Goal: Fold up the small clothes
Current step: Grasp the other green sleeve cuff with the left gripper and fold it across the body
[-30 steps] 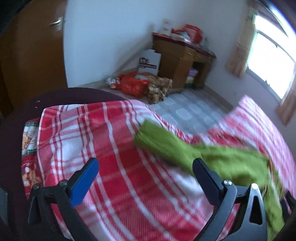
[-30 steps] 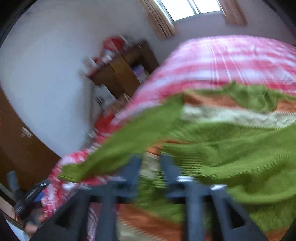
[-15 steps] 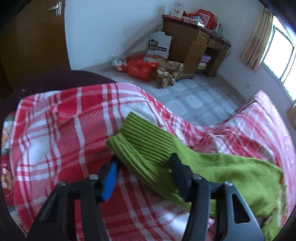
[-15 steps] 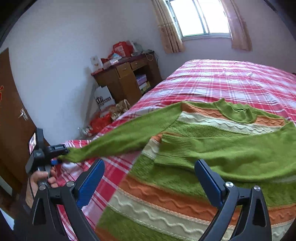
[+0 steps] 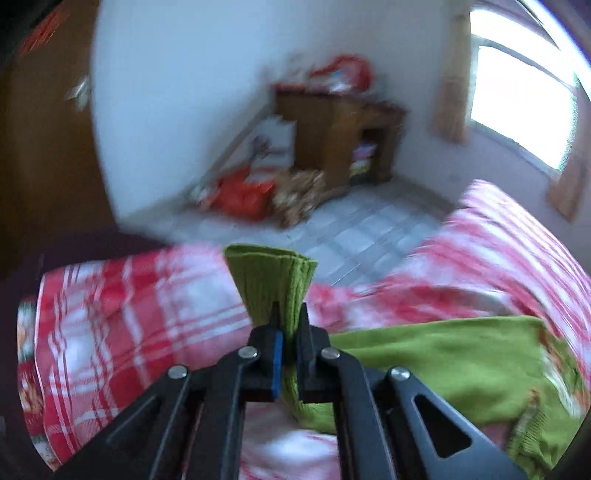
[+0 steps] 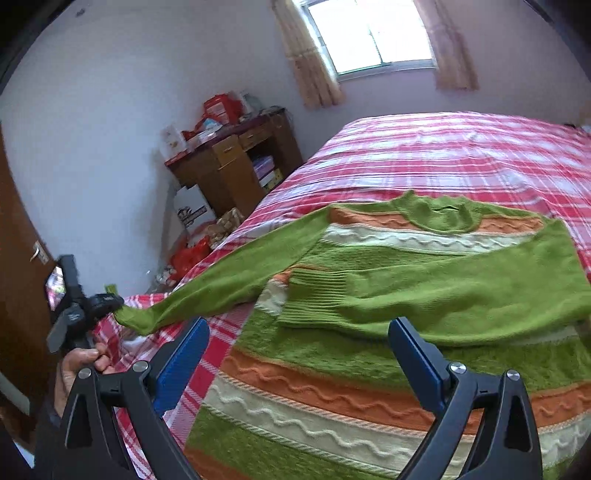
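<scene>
A green sweater [image 6: 369,350] with orange and cream wavy stripes lies flat on the red plaid bed cover [image 6: 443,155]. One sleeve [image 6: 443,295] is folded across its chest. The other sleeve [image 6: 229,280] stretches out to the left, lifted off the bed. My left gripper [image 5: 288,314] is shut on that sleeve's ribbed cuff [image 5: 273,273], which sticks up beyond the fingertips. In the right wrist view the left gripper [image 6: 110,302] shows at the far left, held by a hand [image 6: 77,365]. My right gripper [image 6: 299,339] hovers open over the sweater's lower body, holding nothing.
A wooden desk [image 6: 236,166] piled with boxes stands against the wall beyond the bed's corner. Red and brown bags [image 5: 243,192] lie on the tiled floor. A brown door [image 6: 18,277] is at the left, and a curtained window [image 6: 369,33] behind the bed.
My left gripper came up to the sleeve cuff, closed on it and lifted it off the bed. My right gripper's fingers went from close together to wide apart and drew back from the sweater.
</scene>
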A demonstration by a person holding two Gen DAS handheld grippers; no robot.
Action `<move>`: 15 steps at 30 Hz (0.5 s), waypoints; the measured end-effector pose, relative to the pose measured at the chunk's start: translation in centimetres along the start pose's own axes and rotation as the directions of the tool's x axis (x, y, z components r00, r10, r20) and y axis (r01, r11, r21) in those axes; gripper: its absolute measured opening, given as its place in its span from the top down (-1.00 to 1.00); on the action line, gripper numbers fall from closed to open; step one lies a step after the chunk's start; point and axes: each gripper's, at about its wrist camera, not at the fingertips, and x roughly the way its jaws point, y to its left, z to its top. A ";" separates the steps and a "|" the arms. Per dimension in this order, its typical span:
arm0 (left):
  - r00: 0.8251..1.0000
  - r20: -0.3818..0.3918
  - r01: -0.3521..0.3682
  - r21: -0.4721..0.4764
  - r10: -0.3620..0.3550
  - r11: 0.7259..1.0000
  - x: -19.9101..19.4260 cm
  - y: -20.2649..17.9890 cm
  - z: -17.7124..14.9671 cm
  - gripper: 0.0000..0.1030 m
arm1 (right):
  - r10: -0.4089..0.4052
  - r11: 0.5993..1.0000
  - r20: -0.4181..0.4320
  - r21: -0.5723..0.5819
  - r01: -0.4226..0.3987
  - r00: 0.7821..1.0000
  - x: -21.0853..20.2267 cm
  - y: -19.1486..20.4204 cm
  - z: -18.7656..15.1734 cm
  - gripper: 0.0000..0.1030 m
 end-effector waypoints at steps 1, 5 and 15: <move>0.999 0.026 0.034 0.033 -0.035 0.999 -1.2 -1.6 0.1 0.91 | -0.009 1.000 0.003 0.013 0.009 1.000 -0.2 -0.5 0.0 -0.90; 0.975 0.083 0.191 0.168 -0.207 0.967 -6.1 -8.8 -0.6 0.91 | -0.039 0.998 0.016 0.057 0.038 0.999 -1.0 -2.8 0.2 -0.90; 0.881 -0.064 0.452 0.412 -0.470 0.791 -11.3 -22.4 -8.4 0.91 | -0.158 0.975 0.037 0.164 0.150 0.987 -3.8 -9.7 -0.4 -0.90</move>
